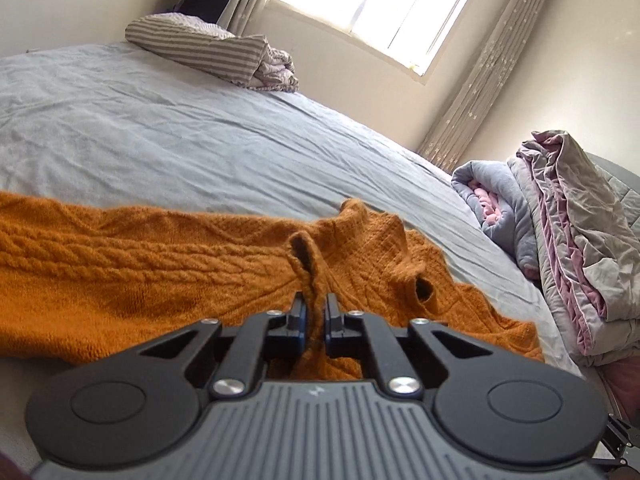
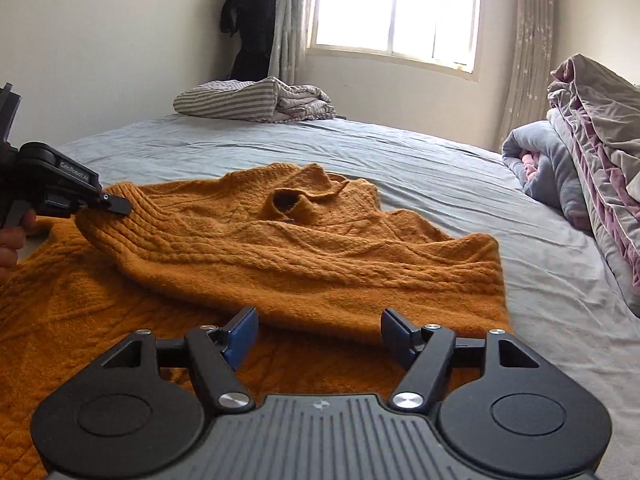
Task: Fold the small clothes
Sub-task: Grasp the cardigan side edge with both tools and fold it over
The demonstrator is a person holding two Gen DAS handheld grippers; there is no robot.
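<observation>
An orange cable-knit sweater [image 2: 288, 248] lies on the grey bed sheet [image 2: 400, 168], partly folded over itself, its collar [image 2: 286, 204] facing up. My left gripper [image 1: 315, 308] is shut on a fold of the sweater [image 1: 120, 272] and holds it slightly raised; it also shows at the left of the right wrist view [image 2: 116, 204], pinching the sweater's ribbed edge. My right gripper [image 2: 318, 332] is open and empty, low over the sweater's near edge, its blue pads [image 2: 240, 336] spread wide.
A striped folded blanket [image 2: 248, 104] lies at the bed's far side under the window [image 2: 396, 8]. A pile of grey and pink quilts [image 2: 584, 160] sits at the right edge of the bed. A dark garment [image 2: 250, 20] hangs in the corner.
</observation>
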